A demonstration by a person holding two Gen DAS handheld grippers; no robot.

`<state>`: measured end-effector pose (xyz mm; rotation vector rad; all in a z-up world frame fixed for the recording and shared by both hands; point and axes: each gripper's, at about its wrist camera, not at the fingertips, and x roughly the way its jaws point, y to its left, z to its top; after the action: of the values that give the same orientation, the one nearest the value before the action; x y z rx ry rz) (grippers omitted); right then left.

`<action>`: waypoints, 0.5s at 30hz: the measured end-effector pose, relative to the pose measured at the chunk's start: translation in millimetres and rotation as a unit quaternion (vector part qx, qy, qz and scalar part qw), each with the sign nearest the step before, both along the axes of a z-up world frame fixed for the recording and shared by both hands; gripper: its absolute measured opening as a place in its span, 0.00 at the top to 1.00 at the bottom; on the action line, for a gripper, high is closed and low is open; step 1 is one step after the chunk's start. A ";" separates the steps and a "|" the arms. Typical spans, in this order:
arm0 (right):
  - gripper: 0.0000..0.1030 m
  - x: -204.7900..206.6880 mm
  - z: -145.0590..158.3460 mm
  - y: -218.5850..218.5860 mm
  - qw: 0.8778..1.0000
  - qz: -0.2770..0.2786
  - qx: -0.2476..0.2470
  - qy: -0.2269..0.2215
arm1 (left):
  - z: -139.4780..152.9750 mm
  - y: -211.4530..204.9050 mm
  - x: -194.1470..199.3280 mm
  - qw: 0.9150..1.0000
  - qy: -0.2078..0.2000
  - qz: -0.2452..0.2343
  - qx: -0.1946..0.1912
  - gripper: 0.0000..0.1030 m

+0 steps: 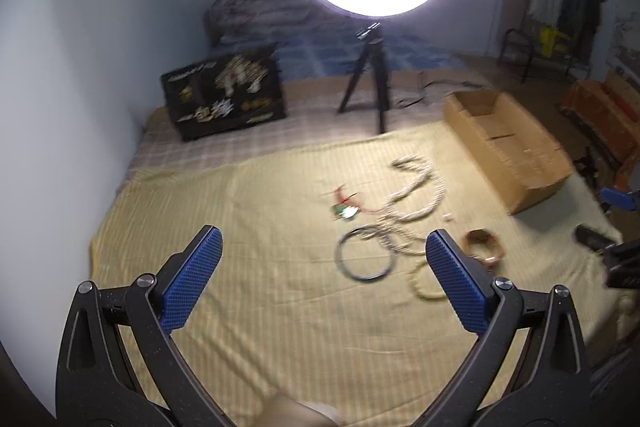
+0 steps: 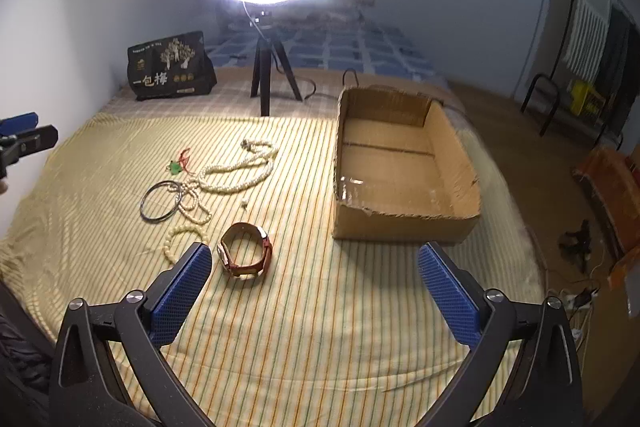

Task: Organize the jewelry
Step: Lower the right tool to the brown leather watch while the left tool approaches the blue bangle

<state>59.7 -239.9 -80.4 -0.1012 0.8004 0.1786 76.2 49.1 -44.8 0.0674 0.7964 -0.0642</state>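
Jewelry lies on a yellow striped cloth (image 2: 300,307): a brown-strapped watch (image 2: 246,249), a dark metal bangle (image 2: 162,201), a long pearl necklace (image 2: 236,177), a small bead bracelet (image 2: 176,237), a green pendant on red cord (image 2: 178,165) and a tiny earring (image 2: 245,203). An open cardboard box (image 2: 400,163) stands right of them. My right gripper (image 2: 314,259) is open and empty, above the cloth just right of the watch. My left gripper (image 1: 324,243) is open and empty, hovering left of the bangle (image 1: 364,253), the necklace (image 1: 416,195) and the watch (image 1: 484,245).
A ring light on a tripod (image 2: 268,67) stands behind the cloth. A black printed bag (image 2: 170,67) sits at the back left. The bed's right edge drops to the floor, where cables and a red item (image 2: 612,187) lie. The box also shows in the left wrist view (image 1: 508,147).
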 end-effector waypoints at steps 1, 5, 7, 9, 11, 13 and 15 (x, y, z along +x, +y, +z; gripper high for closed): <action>0.07 3.4 -1.9 -0.7 1.000 0.003 0.001 0.008 | -6.9 6.5 5.0 1.000 0.014 -0.003 -0.011 0.00; 0.19 14.8 -14.0 -0.7 0.999 0.015 0.003 0.035 | -36.0 20.5 18.9 0.996 0.070 0.006 -0.058 0.26; 0.24 19.2 -21.7 0.1 0.998 0.020 0.014 0.054 | -55.4 26.4 30.2 0.990 0.111 0.015 -0.090 0.43; 0.34 23.9 -28.4 2.6 0.997 0.024 0.026 0.070 | -69.0 28.9 36.7 0.983 0.138 0.028 -0.116 0.56; 0.41 28.7 -34.6 8.3 0.995 0.033 0.037 0.088 | -78.7 25.2 42.2 0.979 0.155 0.028 -0.129 0.60; 0.47 31.8 -38.7 13.2 0.993 0.042 0.043 0.100 | -87.6 17.0 47.9 0.977 0.171 0.017 -0.128 0.67; 0.53 35.5 -43.4 18.0 0.992 0.049 0.042 0.111 | -93.5 13.3 51.4 0.974 0.181 0.012 -0.135 0.68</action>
<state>95.2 -221.9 -123.8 -0.0425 1.0089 0.3205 127.6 62.4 -138.3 -0.2167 1.1453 -0.1646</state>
